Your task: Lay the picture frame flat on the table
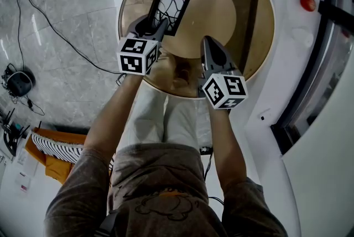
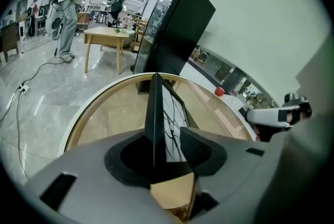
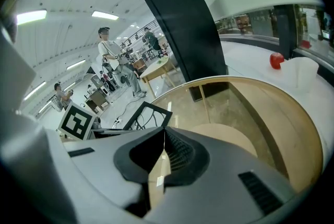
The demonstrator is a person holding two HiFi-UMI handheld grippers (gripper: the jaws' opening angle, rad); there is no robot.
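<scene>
— Where is the black rectangular picture frame with the branching black line drawing behind its glass?

— On the round, tan-rimmed glass surface, toward its far left part as the person sees it. It is not lying flat: it stands on its lower edge, and the left gripper view catches it almost edge-on, with the glazed face turned to that view's right.

— And the left claw?

— Right at the near bottom corner of the frame. Its two dark fingers straddle the frame's edge, one on each side. The jaws are spread. The frame's edge sits close against the left finger, and on the other side a strip of glass shows between the edge and the ribbed right pad, so nothing is pinched.

— What about the right claw?

— It is off to the right of the frame, well apart from it, above the surface's near middle. Its jaws are pressed together with nothing between them. From its own view the frame shows off to the left, beside the left claw's marker cube.
</scene>
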